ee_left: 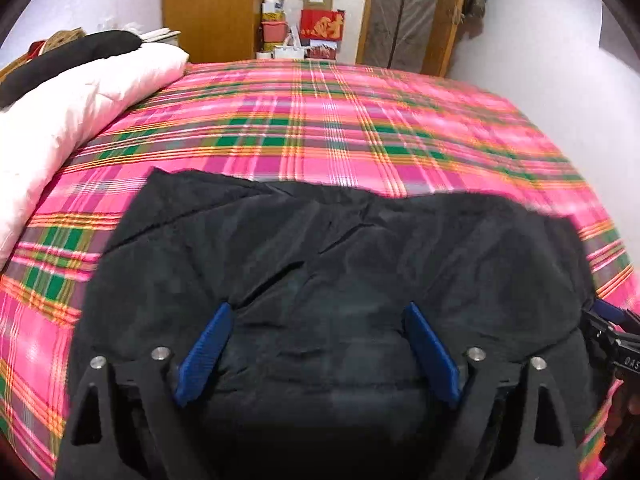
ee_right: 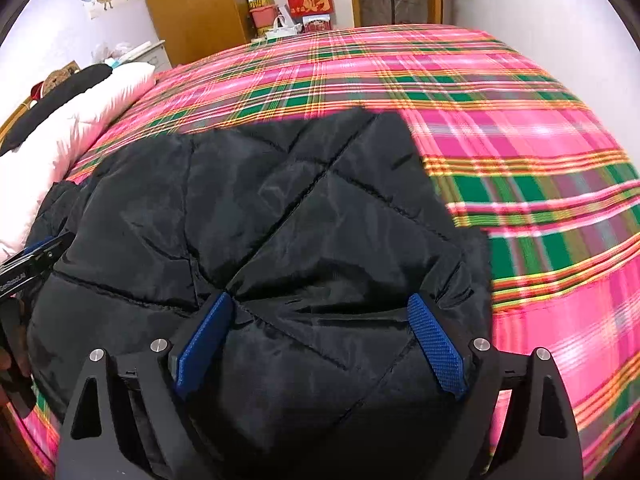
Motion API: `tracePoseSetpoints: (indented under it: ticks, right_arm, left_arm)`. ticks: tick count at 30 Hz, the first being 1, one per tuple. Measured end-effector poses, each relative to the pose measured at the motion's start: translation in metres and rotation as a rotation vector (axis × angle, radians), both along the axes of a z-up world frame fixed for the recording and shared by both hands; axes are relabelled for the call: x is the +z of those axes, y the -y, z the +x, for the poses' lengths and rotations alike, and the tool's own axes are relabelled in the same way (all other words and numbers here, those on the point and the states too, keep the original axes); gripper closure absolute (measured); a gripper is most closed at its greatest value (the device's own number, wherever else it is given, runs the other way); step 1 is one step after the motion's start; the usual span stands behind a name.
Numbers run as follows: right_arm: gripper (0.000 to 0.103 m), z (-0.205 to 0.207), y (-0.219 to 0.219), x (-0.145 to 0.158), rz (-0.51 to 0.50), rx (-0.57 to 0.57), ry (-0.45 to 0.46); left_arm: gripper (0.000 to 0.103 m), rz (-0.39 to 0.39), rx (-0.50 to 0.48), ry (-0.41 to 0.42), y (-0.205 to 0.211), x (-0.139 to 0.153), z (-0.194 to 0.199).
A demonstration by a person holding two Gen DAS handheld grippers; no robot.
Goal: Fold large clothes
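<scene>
A black quilted jacket (ee_left: 340,248) (ee_right: 280,200) lies folded and bunched on the near part of a bed. My left gripper (ee_left: 318,308) hangs over the jacket's left half with its blue pads (ee_left: 208,352) wide apart and padded cloth lying between them, not pinched. My right gripper (ee_right: 320,299) stands open over the right half, and a bulge of quilted cloth rises between its blue pads (ee_right: 436,348). Each gripper shows at the edge of the other's view: the right gripper (ee_left: 612,328) and the left gripper (ee_right: 36,256).
A pink and green plaid sheet (ee_left: 320,120) (ee_right: 520,140) covers the bed. A white duvet (ee_left: 80,96) (ee_right: 60,128) with a dark garment (ee_left: 72,52) on it lies along the left side. A wooden wardrobe (ee_left: 208,8) and stacked boxes (ee_left: 320,24) stand beyond the far edge.
</scene>
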State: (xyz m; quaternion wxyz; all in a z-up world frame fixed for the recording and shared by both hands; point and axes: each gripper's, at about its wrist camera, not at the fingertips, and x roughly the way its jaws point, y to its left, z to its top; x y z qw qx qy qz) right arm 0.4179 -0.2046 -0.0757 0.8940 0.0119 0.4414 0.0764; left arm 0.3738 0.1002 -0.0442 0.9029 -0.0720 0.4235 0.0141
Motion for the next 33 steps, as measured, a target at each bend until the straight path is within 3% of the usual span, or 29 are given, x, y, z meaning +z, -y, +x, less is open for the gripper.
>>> tracePoseSetpoints:
  ticks: [2, 5, 7, 8, 11, 14, 20, 26, 33]
  right_arm:
    - [0.015, -0.02, 0.006, 0.022, 0.028, -0.003, 0.087]
    - [0.015, -0.038, 0.017, 0.026, 0.026, -0.022, 0.091]
    - [0.019, -0.039, 0.024, 0.01, 0.017, -0.035, 0.039]
    - [0.028, -0.036, 0.027, -0.001, 0.022, -0.044, 0.004]
    - [0.029, -0.03, 0.034, -0.017, 0.052, -0.069, -0.025]
    - [0.029, -0.024, 0.026, -0.021, 0.016, -0.055, -0.032]
    - [0.029, -0.025, 0.031, -0.018, 0.02, -0.061, -0.046]
    - [0.029, -0.047, 0.033, 0.009, 0.008, -0.049, 0.016]
    - [0.025, -0.042, 0.063, -0.012, 0.087, -0.085, -0.058]
  left_arm:
    - [0.016, 0.0, 0.025, 0.061, -0.014, 0.017, -0.026]
    - [0.016, 0.033, 0.094, 0.105, -0.044, 0.027, -0.06]
    - [0.016, 0.032, 0.159, 0.079, -0.068, 0.018, -0.074]
    - [0.016, 0.016, 0.187, 0.053, -0.079, 0.009, -0.076]
    - [0.016, -0.084, 0.252, -0.043, -0.106, -0.021, -0.073]
    - [0.015, -0.132, 0.254, -0.069, -0.111, -0.033, -0.068]
    - [0.016, -0.062, 0.245, -0.049, -0.108, -0.02, -0.07]
    - [0.016, 0.018, 0.274, 0.067, -0.117, 0.02, -0.09]
    - [0.015, -0.072, 0.238, -0.077, -0.132, -0.021, -0.072]
